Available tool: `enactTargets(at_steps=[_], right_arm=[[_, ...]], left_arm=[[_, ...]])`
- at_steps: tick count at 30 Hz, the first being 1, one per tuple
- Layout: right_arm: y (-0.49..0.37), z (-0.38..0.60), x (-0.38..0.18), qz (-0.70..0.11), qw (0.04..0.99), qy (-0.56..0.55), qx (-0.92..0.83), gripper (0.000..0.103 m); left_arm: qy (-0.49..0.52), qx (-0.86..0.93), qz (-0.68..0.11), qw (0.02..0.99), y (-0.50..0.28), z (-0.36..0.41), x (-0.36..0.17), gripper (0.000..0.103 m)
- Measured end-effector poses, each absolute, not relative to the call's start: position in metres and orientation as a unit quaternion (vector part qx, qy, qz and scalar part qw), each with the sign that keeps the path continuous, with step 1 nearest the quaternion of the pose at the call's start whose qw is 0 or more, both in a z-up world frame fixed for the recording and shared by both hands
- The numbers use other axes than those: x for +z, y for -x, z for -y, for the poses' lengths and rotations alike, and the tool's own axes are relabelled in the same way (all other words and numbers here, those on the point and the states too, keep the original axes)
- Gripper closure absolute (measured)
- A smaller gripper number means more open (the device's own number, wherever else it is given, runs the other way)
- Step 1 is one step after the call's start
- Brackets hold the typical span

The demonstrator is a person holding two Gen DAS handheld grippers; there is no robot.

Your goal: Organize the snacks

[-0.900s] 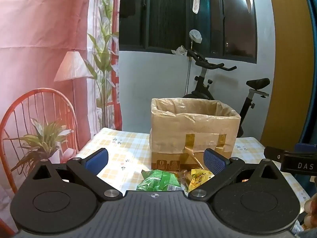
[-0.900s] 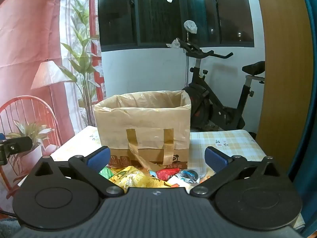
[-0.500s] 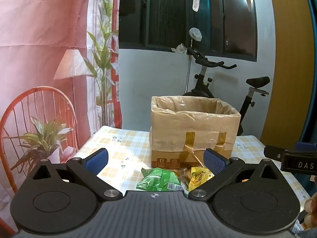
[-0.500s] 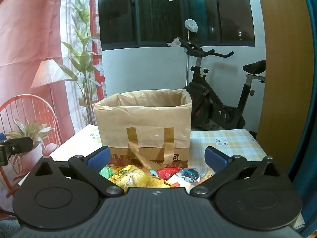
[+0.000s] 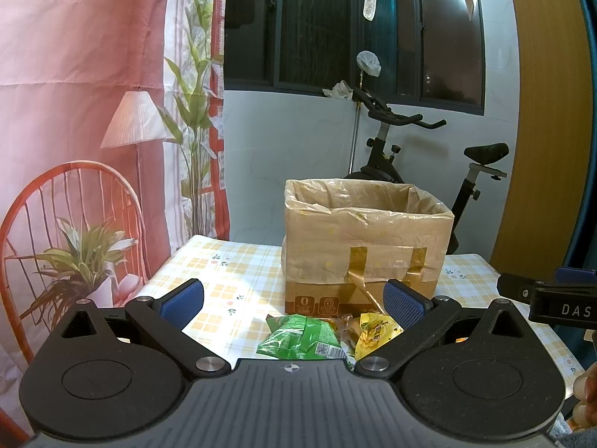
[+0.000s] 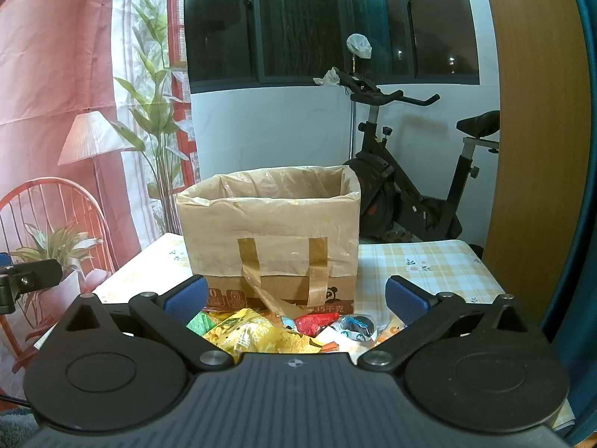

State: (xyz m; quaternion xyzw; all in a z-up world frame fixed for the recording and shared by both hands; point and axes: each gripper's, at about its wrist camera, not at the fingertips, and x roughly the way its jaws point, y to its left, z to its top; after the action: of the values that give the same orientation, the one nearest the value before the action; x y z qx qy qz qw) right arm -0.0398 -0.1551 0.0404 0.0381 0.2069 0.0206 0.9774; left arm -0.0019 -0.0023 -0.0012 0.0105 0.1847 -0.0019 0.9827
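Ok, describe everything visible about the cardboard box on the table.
The cardboard box stands upright on the checked tablecloth, open at the top. A thin tan plastic liner is folded over its rim and hangs partway down the sides; its handle straps droop over the front. Printed icons and a panda mark show along the bare lower band. Snack packets lie before it.

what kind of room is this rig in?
Likely a home living area: an exercise bike by a dark window, and a checked tablecloth under a lined cardboard box and snack packets.
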Motion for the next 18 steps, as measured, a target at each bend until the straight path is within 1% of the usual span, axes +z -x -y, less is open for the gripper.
enactTargets(at_steps=[18], right_arm=[[0.0372, 0.1552, 0.0383, -0.209, 0.977, -0.039, 0.021, 0.000]], left_arm=[[-0.006, -0.001, -0.189, 0.982, -0.0022, -0.0013, -0.0074, 0.000]])
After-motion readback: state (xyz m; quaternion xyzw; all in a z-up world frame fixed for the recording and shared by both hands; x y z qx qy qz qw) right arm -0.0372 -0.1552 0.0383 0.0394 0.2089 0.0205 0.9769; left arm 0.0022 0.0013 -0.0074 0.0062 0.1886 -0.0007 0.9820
